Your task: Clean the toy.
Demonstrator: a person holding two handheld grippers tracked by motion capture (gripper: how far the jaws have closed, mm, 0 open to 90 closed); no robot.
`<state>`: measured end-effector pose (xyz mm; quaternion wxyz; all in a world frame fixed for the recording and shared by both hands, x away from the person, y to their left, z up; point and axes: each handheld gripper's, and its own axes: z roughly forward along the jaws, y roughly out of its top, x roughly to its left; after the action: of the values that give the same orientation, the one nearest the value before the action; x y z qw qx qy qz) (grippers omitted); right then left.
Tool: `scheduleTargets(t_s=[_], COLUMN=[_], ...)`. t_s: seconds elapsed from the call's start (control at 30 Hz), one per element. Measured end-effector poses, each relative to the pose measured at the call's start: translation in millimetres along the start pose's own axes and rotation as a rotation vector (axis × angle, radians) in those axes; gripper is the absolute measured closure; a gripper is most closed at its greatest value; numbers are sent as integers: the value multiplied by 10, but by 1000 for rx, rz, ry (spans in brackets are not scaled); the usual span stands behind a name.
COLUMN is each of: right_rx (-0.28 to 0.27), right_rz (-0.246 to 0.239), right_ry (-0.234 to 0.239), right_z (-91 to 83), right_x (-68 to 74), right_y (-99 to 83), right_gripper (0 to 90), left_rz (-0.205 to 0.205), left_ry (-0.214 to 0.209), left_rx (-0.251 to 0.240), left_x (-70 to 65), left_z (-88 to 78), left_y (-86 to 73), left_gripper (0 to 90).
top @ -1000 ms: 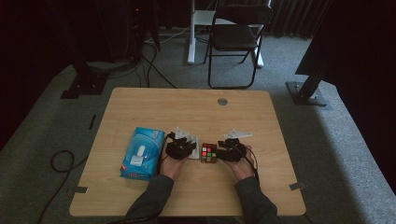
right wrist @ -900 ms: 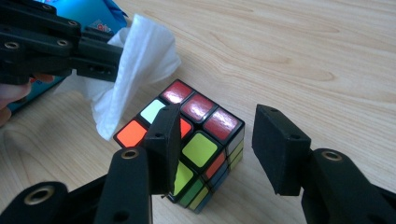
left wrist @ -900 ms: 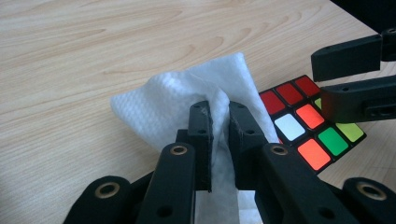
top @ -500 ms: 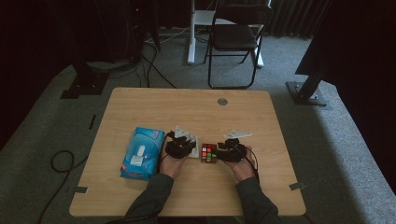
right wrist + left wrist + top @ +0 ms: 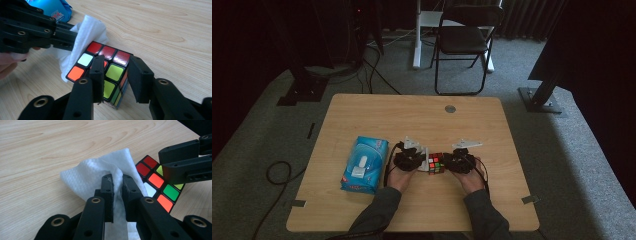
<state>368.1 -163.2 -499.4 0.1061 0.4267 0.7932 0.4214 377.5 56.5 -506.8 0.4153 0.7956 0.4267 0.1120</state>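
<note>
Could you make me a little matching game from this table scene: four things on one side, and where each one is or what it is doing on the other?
Things:
1. white wipe
2. puzzle cube
3. blue wipes pack
4. grey disc

Places or states:
A. set in the tabletop near the far edge
B. pinched in the left gripper
C. between the right gripper jaws
D. lying flat, left of both hands

Pairs: 1-B, 2-C, 3-D, 4-A

Both forearms enter from 6 o'clock. The left tool (image 5: 411, 159) has its jaws clamped on a white wipe (image 5: 100, 173). The right tool (image 5: 460, 161), jaws just closing, grips the cube (image 5: 110, 72) at 3 o'clock of it.
</note>
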Motion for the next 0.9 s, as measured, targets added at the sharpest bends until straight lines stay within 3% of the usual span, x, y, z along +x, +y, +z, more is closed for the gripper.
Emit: scheduleTargets(t_s=[0.4, 0.53, 0.77, 0.9], right_rx=[-11, -13, -17, -18], right_rz=[12, 16, 20, 22], right_ry=[4, 2, 3, 3], right_z=[-1, -1, 0, 0], right_x=[-2, 1, -1, -2], right_y=[-21, -23, -29, -30], right_gripper=[674, 674, 674, 674], left_rz=[-17, -43, -58, -58], left_ry=[0, -10, 14, 22], left_rx=[9, 9, 11, 35], left_x=[32, 63, 36, 29], left_z=[64, 94, 97, 108], left_y=[29, 24, -4, -22], left_gripper=[824, 825, 827, 827])
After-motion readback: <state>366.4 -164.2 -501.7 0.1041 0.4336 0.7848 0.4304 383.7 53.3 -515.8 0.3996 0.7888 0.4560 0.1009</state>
